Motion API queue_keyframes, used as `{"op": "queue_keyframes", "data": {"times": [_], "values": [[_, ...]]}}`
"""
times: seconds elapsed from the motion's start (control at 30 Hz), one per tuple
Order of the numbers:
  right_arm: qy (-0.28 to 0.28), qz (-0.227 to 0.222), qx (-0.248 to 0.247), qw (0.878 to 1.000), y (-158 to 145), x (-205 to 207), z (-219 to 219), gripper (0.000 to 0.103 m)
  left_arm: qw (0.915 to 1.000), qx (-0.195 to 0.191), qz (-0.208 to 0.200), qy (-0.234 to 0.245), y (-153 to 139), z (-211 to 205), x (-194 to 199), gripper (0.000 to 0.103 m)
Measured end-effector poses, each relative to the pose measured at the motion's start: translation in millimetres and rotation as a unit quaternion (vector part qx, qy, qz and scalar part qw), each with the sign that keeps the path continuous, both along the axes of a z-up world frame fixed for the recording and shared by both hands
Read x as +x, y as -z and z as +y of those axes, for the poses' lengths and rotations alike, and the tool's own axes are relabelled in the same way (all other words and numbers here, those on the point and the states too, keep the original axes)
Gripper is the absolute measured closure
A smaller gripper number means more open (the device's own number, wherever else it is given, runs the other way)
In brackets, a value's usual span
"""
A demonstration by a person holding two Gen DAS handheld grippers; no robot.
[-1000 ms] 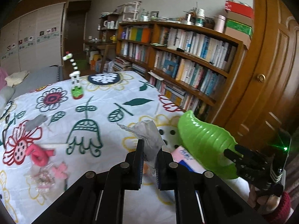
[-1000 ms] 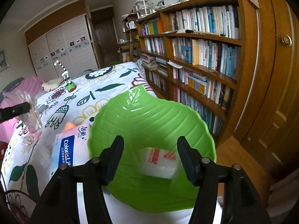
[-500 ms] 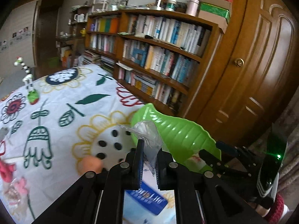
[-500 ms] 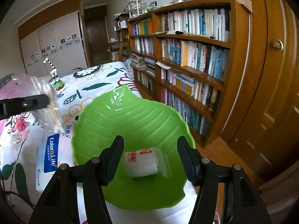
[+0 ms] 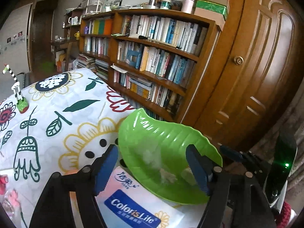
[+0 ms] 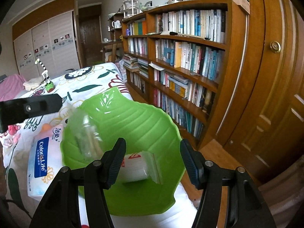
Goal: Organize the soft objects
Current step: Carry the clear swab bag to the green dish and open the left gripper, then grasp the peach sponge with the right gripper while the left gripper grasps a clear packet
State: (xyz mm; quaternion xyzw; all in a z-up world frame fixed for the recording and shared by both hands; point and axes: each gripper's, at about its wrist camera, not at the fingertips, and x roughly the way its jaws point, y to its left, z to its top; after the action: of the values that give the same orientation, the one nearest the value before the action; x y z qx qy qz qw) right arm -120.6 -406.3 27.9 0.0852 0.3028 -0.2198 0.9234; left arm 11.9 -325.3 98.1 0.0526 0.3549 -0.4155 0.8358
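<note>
Left wrist view: left gripper (image 5: pixel 152 168) jaws opening over bowl (image 5: pixel 176 138), clear bag (image 6: pixel 85 133) loose inside; right gripper (image 6: pixel 153 161) apart, empty.

We see left tool (image 5: pixel 152 163), black frame with blue ribbed pads, angled downward, jaws opening wide, nothing pressed between pads. Right tool (image 6: pixel 153 160), same black-and-blue build, angled downward, jaws parted midway, pads gripping nothing. Red cuff (image 5: pixel 286 213) behind right tool.
</note>
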Motion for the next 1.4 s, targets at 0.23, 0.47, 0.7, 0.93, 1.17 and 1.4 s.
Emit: {"op": "queue_keyframes", "data": {"times": [0.23, 0.47, 0.7, 0.93, 1.17, 1.4], "values": [[-0.005, 0.0, -0.003, 1.0, -0.9, 0.9, 2.6, 0.042, 0.9995, 0.007, -0.004, -0.029, 0.9, 10.7, 5.0, 0.024], [-0.007, 0.002, -0.007, 1.0, -3.4, 1.7, 8.8, 0.042, 0.9986, 0.021, -0.024, -0.041, 2.2, 19.2, 0.9, 0.019], [-0.012, 0.003, -0.008, 1.0, -4.3, 3.0, 13.0, 0.042, 0.997, 0.029, -0.042, -0.059, 1.0, 31.8, -2.0, 0.016], [-0.024, 0.007, -0.011, 1.0, -6.0, 8.3, 24.5, 0.042, 0.9956, 0.028, -0.043, -0.078, 3.4, 51.7, -1.7, 0.015], [-0.044, -0.002, 0.006, 0.999, -7.9, 9.0, 29.0, 0.042, 0.9938, 0.027, -0.037, -0.102, 6.7, 78.2, -0.2, 0.015], [-0.089, -0.027, 0.042, 0.995, -13.8, 15.1, 41.8, 0.042, 0.9889, 0.022, -0.02, -0.145, 13.3, 116.8, 7.4, 0.015]]}}
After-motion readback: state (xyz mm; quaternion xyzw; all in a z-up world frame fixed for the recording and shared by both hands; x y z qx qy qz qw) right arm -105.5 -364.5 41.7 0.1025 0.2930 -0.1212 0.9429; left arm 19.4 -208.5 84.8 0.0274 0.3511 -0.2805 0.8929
